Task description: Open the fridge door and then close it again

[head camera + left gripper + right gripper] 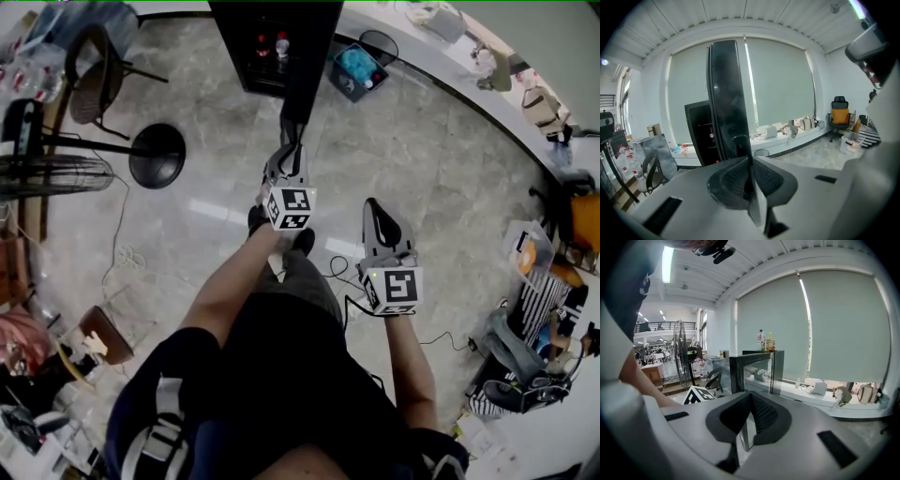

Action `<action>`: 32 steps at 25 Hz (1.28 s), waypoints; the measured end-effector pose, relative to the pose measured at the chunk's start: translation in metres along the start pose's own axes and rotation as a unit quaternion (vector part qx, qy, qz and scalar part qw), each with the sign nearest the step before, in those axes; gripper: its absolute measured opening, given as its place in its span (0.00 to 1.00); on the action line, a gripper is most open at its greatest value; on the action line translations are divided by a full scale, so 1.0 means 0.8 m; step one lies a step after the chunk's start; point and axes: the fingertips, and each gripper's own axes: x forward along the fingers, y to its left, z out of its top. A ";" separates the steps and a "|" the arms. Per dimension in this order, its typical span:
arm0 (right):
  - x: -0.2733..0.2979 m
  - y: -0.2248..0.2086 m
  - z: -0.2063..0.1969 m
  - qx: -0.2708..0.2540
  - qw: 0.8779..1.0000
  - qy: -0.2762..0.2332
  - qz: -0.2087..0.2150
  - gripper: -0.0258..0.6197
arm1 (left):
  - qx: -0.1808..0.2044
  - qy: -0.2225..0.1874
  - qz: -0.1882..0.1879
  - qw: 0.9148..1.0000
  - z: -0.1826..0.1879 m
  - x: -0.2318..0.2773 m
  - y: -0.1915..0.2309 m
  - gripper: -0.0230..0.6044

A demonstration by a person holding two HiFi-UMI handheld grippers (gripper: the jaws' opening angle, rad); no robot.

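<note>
Left gripper [289, 142] is out in front, reaching up the frame, and its jaws are pinched almost fully together on the free edge of the tall black glass-fronted fridge door [306, 70]. From the left gripper view, the dark door [727, 93] stands upright and edge-on, running straight down into the narrow slit between the ribbed black pads [733, 180]. That's a firm clamp on the panel.

The door is swung well open, standing clear of the black fridge cabinet [258, 42]. Small bottles [272, 43] show on a shelf inside.

Over to the right gripper [375, 208]: it hangs beside the person's right leg, lower in the head view and well apart from the door. Its jaws are closed tight with nothing between them. In its own view the pads [761, 413] meet, and beyond them are the fridge [778, 366] and the left gripper's marker cube [699, 394].

Around the scene there's glossy grey marble flooring [206, 122]. A black pedestal fan [52, 173] stands off to the left with its round base [157, 156] on the floor.
</note>
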 end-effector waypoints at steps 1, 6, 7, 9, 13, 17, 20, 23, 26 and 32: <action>0.001 0.000 0.001 -0.001 1.000 -0.001 0.001 0.07 | 0.003 -0.001 -0.001 1.000 0.001 0.000 0.000 0.11; 0.004 -0.001 0.001 0.003 1.000 -0.003 0.002 0.07 | 0.006 0.000 -0.009 1.000 -0.002 -0.005 -0.003 0.11; 0.005 -0.001 0.002 0.003 1.000 -0.003 0.002 0.07 | 0.006 0.001 -0.011 1.000 -0.003 -0.006 -0.003 0.11; 0.007 -0.001 0.004 0.004 1.000 -0.005 0.003 0.07 | 0.010 -0.001 -0.013 1.000 -0.002 -0.010 -0.001 0.11; 0.008 0.001 0.008 0.006 1.000 -0.010 0.001 0.07 | 0.009 -0.013 -0.022 1.000 0.007 -0.025 0.003 0.11; 0.013 0.003 0.011 0.001 1.000 -0.011 0.004 0.07 | 0.014 -0.029 -0.033 0.999 0.021 -0.037 0.006 0.08; 0.018 0.004 0.014 -0.003 1.000 -0.014 0.004 0.07 | 0.014 -0.041 -0.042 0.998 0.031 -0.049 0.010 0.08; 0.021 0.007 0.018 -0.006 1.000 -0.019 0.008 0.08 | 0.015 -0.046 -0.055 0.997 0.037 -0.064 0.014 0.08; 0.026 0.011 0.023 -0.007 1.000 -0.024 0.015 0.17 | 0.013 -0.050 -0.065 0.997 0.044 -0.079 0.021 0.07; 0.039 0.020 0.029 -0.016 0.999 -0.037 0.026 0.30 | -0.003 -0.062 -0.076 0.995 0.058 -0.103 0.042 0.07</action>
